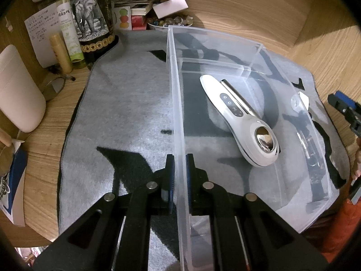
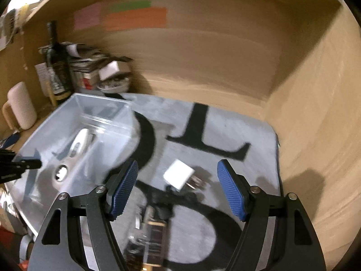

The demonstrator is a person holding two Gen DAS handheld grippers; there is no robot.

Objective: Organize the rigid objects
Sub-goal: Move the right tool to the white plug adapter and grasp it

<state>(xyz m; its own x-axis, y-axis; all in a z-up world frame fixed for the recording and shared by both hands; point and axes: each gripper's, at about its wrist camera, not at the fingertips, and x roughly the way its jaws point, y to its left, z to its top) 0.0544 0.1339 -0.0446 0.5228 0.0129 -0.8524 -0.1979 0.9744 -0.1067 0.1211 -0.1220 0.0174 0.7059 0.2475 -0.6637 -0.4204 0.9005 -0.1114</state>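
Observation:
A clear plastic bin point(image 1: 252, 45) stands on the grey mat point(image 1: 126, 103). A white handheld device point(image 1: 239, 122) with buttons and a chrome head lies inside it. My left gripper point(image 1: 179, 176) is shut on the bin's left wall, one finger on each side. The bin also shows in the right wrist view point(image 2: 74, 103), with the device point(image 2: 74, 149) in it. My right gripper point(image 2: 178, 189) is open above the mat. A white plug adapter point(image 2: 179, 177) lies on the mat between its fingers. A clear, dark bottle-like object point(image 2: 149, 232) lies just below, blurred.
Clutter stands at the mat's back left: an elephant-print tin point(image 1: 90, 18), a green spray bottle point(image 1: 68, 24), a bowl of marbles point(image 1: 171, 22), stacked booklets point(image 1: 135, 2) and a white mug point(image 1: 18, 90). Wooden walls point(image 2: 311, 113) close in the back and right.

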